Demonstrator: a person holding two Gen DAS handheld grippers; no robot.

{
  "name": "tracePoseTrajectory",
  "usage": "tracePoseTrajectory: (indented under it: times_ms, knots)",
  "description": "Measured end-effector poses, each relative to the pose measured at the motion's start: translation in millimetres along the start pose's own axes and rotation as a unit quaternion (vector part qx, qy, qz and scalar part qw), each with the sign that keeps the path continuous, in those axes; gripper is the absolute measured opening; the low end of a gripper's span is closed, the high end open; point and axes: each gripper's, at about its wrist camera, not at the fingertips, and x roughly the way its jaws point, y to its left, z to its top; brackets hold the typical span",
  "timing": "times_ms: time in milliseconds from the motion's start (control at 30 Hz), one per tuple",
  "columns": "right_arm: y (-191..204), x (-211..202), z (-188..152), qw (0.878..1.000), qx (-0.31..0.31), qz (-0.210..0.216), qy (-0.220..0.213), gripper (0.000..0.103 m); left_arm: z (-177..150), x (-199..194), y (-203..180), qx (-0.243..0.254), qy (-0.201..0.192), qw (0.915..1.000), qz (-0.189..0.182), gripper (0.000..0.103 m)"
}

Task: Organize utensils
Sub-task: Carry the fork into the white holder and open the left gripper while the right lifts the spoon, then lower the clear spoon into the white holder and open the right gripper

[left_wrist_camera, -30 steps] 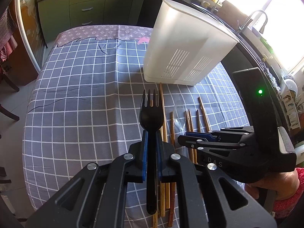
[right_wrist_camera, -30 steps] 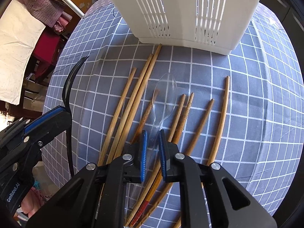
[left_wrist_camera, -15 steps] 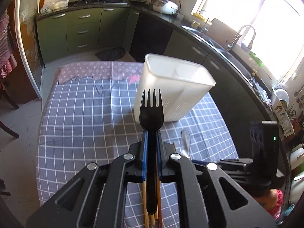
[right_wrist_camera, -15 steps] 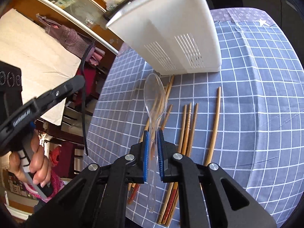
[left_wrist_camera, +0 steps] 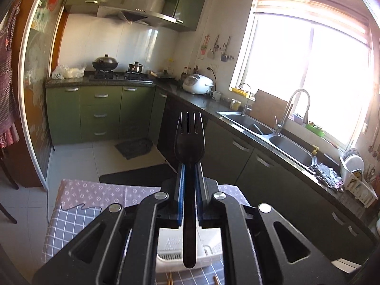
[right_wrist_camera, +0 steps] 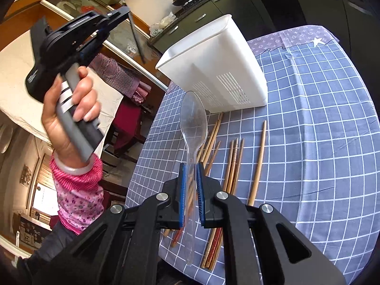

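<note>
We are now holding both utensils lifted clear of the table (right_wrist_camera: 332, 123): the left gripper (left_wrist_camera: 189, 178) is clamped narrow on the black fork (left_wrist_camera: 189, 140), tines sticking out past its fingertips, and the right gripper (right_wrist_camera: 190, 173) is pinching the clear spoon (right_wrist_camera: 192, 123), bowl out ahead of its fingers. Compared with a second ago, when both were working low over the chopsticks (right_wrist_camera: 234, 156), we are looking across the kitchen from the left wrist, with the white holder (right_wrist_camera: 213, 71) now below its fingers. That probably means we are carrying both to drop in, chopsticks remaining behind.
</note>
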Motion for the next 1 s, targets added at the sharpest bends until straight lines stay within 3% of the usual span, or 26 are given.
tracePoseTrajectory:
  times_ms: [167, 367, 433, 533, 700, 900, 1000]
  knots:
    - [2, -16, 0, 1.000, -0.009, 0.002, -0.023, 0.010, -12, 27, -1, 0.013, -0.022, 0.9994, 0.023, 0.008]
    - [13, -32, 13, 0.999, -0.024, 0.000, -0.047, 0.010, -36, 41, 5, 0.012, 0.013, 0.9995, 0.027, 0.008]
    - [18, -34, 21, 0.998, -0.029, -0.001, -0.055, 0.010, -42, 40, 8, 0.015, 0.019, 0.9993, 0.027, 0.020]
    - [27, -40, 37, 0.997, -0.036, -0.005, -0.073, 0.010, -46, 32, 11, 0.018, 0.020, 0.9993, 0.025, 0.030]
    - [45, -55, 78, 0.989, -0.051, -0.028, -0.135, 0.010, -44, -4, 20, 0.007, 0.007, 0.9997, 0.022, 0.032]
    - [59, -52, 144, 0.976, -0.054, -0.056, -0.203, 0.010, -51, -73, 31, -0.002, -0.010, 0.9993, 0.037, 0.041]
    - [63, -44, 169, 0.963, -0.060, -0.096, -0.245, 0.010, -64, -106, 39, -0.008, -0.011, 0.9992, 0.038, 0.042]
